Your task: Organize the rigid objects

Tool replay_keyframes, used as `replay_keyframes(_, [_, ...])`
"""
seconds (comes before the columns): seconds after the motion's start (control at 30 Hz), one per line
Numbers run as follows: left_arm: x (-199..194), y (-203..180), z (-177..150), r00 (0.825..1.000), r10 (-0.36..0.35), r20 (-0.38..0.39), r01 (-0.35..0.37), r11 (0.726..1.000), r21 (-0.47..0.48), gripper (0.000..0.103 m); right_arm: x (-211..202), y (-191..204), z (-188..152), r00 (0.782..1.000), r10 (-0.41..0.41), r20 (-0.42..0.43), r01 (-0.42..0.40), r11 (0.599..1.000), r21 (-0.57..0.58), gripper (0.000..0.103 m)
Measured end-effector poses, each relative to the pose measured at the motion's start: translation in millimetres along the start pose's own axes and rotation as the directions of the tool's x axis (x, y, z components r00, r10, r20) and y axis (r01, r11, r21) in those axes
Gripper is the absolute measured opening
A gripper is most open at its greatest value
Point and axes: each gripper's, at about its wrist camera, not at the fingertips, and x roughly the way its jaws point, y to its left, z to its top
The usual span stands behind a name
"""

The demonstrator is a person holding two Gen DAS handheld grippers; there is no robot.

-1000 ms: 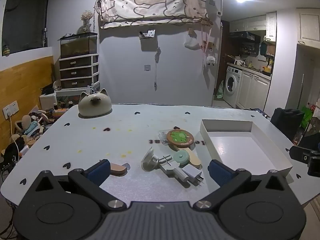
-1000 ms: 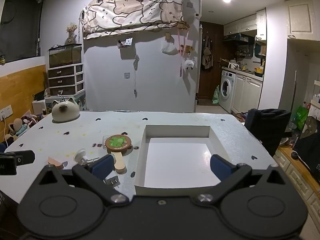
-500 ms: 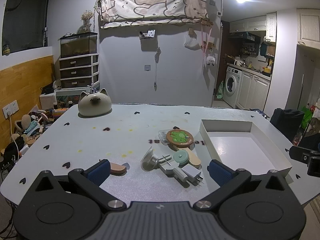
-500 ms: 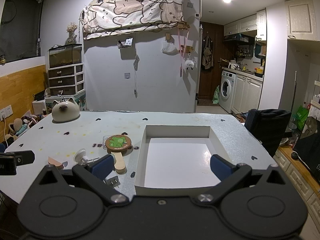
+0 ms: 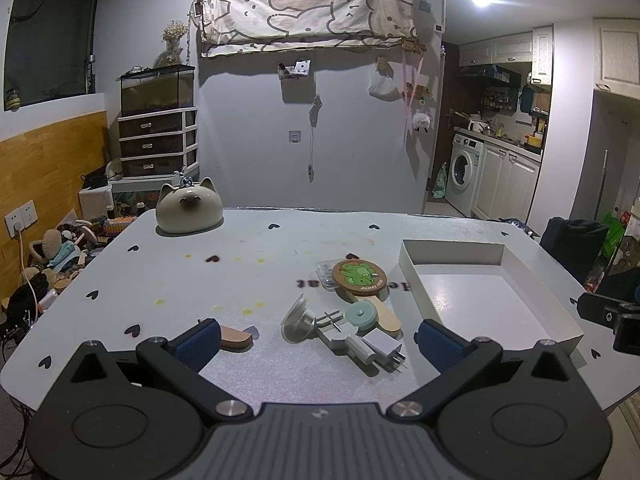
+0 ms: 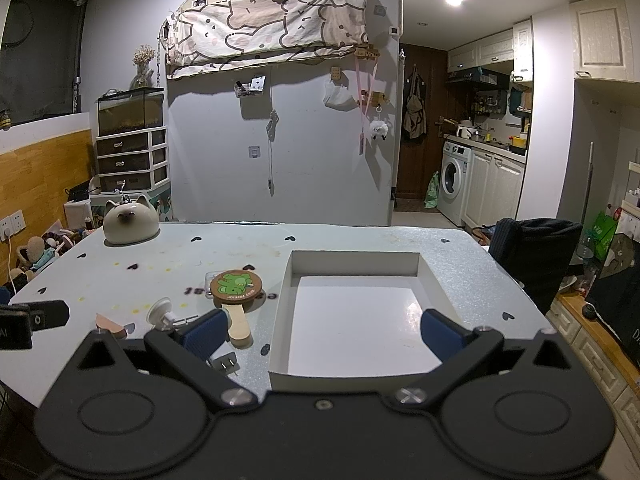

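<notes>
A white shallow box [image 5: 568, 320] [image 6: 280, 304] lies on the table, nothing inside it. Left of it sits a small cluster: a round brown paddle with a green elephant [image 5: 359, 276] [image 6: 237, 286], a clear suction-cup holder [image 5: 298, 320] [image 6: 159, 311], a mint disc [image 5: 361, 314], a white charger plug [image 5: 382, 344] [image 6: 226, 364] and a small clear case [image 5: 325, 276]. A brown wooden piece [image 5: 236, 338] [image 6: 110, 326] lies further left. My left gripper [image 5: 316, 342] is open just short of the cluster. My right gripper [image 6: 322, 330] is open over the box's near edge.
A cream cat-shaped ceramic [image 5: 189, 210] [image 6: 130, 224] stands at the table's far left. A black chair back [image 6: 536, 256] is beyond the right edge. Toys and clutter [image 5: 52, 252] lie on the floor at the left. The far half of the table [image 5: 280, 236] is bare.
</notes>
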Motion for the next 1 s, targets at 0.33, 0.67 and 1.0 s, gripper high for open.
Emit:
replay_keyframes(0.33, [-0.1,0.0,-0.1,1.000,-0.001,0.001,0.001,1.000,0.000,0.103,1.3,0.4,0.2,1.000,0.000,0.000,0.000,1.000,0.000,0.103])
replay_keyframes(0.67, [-0.3,0.1,-0.1,1.000,-0.001,0.001,0.001,1.000,-0.001,0.103,2.2,1.0,1.0,1.000,-0.001,-0.001,0.001,1.000,0.000,0.103])
replay_keyframes(1.0, [-0.4,0.2,0.0,1.000,-0.001,0.001,0.001,1.000,-0.001,0.103,2.8,1.6,1.9,1.000,0.000,-0.002,0.000,1.000,0.000,0.103])
